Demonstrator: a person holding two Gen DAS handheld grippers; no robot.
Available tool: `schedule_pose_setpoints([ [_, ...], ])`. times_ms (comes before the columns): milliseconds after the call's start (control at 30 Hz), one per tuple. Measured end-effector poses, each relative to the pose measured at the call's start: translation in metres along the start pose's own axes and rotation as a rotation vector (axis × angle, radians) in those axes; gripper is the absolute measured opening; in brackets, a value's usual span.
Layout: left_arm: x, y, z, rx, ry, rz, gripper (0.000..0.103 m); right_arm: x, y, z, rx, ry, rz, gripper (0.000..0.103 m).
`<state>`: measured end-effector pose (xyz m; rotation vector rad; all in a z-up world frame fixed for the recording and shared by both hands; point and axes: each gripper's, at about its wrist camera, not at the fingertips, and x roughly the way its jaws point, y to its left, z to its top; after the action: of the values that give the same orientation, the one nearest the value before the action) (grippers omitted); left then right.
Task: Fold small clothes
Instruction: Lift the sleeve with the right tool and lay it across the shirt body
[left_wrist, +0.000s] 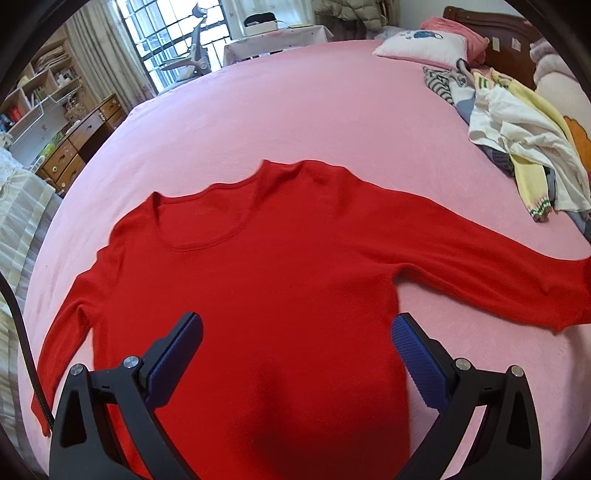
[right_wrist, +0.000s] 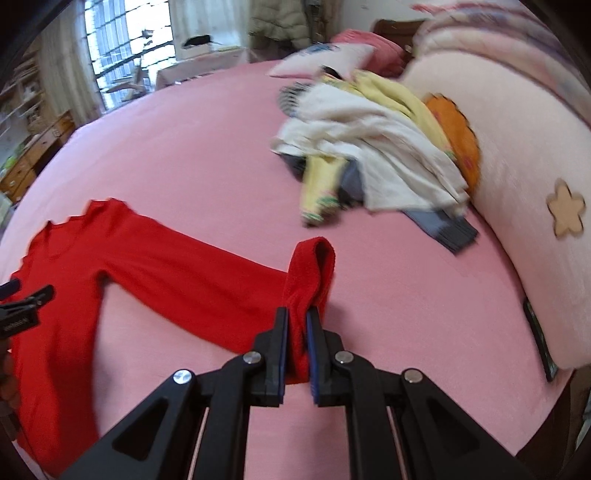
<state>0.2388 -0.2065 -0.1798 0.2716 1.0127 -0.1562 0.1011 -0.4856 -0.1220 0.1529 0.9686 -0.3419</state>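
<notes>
A red long-sleeved sweater lies spread flat on the pink bed, neckline toward the pillow. The left tongs hang wide apart above the sweater's body, gripping nothing. The right tongs are pinched on the sweater's sleeve cuff, near the pile of clothes.

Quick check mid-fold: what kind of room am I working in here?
Most likely a home bedroom. The red sweater lies on a bed with a pink sheet, a pillow sits by a wooden headboard, and a pile of unfolded clothes waits nearby.
</notes>
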Motion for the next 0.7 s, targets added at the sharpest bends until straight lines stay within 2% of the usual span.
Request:
schedule_pose_setpoints([
  [233, -0.019, 0.059, -0.005, -0.051, -0.005, 0.032, 0.102, -0.034, 0.088, 0.035, -0.137, -0.066, 0.119, 0.009],
  [500, -0.043, 0.150, -0.012, -0.126, -0.010, 0.099, 0.102, -0.062, 0.218, 0.074, -0.282, -0.138, 0.263, 0.009],
  [700, -0.047, 0.215, -0.021, -0.186, -0.011, 0.160, 0.102, -0.050, 0.313, 0.084, -0.356, -0.098, 0.380, 0.009],
])
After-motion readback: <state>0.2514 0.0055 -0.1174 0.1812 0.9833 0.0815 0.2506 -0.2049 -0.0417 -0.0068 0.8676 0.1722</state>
